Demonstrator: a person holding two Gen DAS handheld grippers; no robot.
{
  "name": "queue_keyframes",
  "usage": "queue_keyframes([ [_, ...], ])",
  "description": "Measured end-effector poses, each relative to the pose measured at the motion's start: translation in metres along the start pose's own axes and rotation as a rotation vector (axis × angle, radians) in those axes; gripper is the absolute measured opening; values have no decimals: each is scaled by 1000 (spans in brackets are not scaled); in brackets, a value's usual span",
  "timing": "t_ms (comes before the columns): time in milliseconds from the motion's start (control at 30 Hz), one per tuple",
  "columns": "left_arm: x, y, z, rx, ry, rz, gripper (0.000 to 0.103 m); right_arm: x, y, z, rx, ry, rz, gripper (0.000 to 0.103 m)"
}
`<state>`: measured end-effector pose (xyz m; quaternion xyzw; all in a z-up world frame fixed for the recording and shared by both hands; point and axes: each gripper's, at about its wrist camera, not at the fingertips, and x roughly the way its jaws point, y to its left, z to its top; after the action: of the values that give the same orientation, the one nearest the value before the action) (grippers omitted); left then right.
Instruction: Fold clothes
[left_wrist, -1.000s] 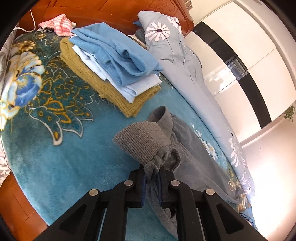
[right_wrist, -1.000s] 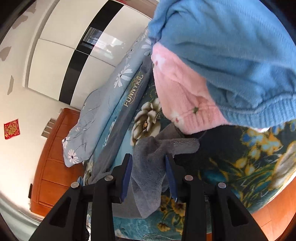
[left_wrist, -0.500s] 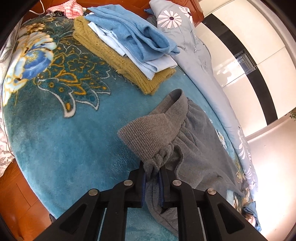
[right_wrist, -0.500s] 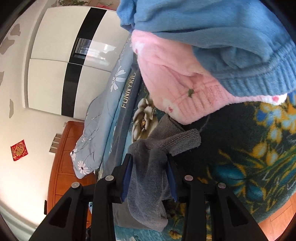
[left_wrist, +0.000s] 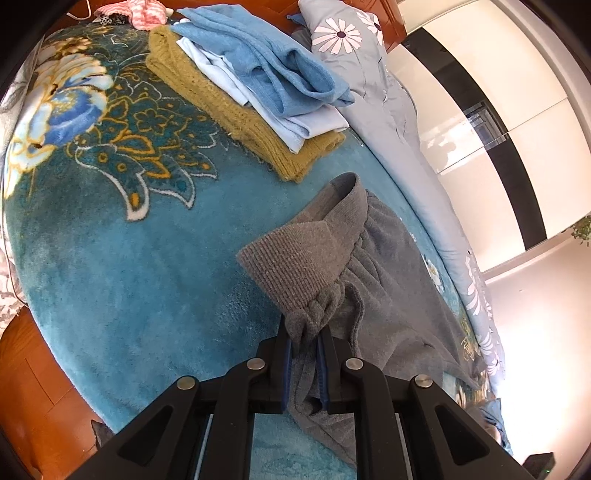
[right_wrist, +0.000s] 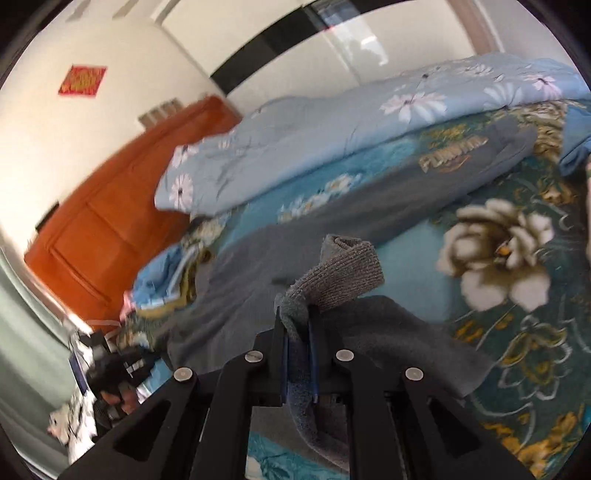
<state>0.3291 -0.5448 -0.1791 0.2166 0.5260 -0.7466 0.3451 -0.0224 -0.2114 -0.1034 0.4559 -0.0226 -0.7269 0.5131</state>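
I keep the left gripper (left_wrist: 304, 345) clamped and the right gripper (right_wrist: 297, 334) closing on the grey garment (left_wrist: 388, 295), tensioning it for folding.

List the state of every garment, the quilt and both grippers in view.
Grey sweatshirt: spread on the blanket, ribbed hem bunched and lifted.
Left gripper: shut on the hem.
Right gripper: jaws closing on a grey ribbed edge.
Clothes stack: folded, blue top rumpled.
Floral quilt: bunched along the bed's far side.
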Motion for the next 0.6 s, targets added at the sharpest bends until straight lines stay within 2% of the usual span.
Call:
queue_keyframes([
  [100, -2, 1, 0, 3, 3, -2, 14, 40, 2, -29, -1, 129, 6, 11],
  [200, -1, 2, 0, 1, 6, -5, 15, 46, -1, -48, 8, 163, 1, 14],
  [233, -1, 2, -1, 3, 7, -4, 15, 45, -1, -52, 3, 165, -2, 16],
  [300, -1, 2, -2, 4, 9, -4, 14, 40, 2, -53, 6, 147, -11, 37],
  [500, -1, 2, -2, -4, 15, -4, 15, 35, 3, -39, 86, 70, -19, 43],
  [600, -2, 2, -3, -3, 16, 2, 15, 39, 0, -33, 158, 51, 27, 43],
])
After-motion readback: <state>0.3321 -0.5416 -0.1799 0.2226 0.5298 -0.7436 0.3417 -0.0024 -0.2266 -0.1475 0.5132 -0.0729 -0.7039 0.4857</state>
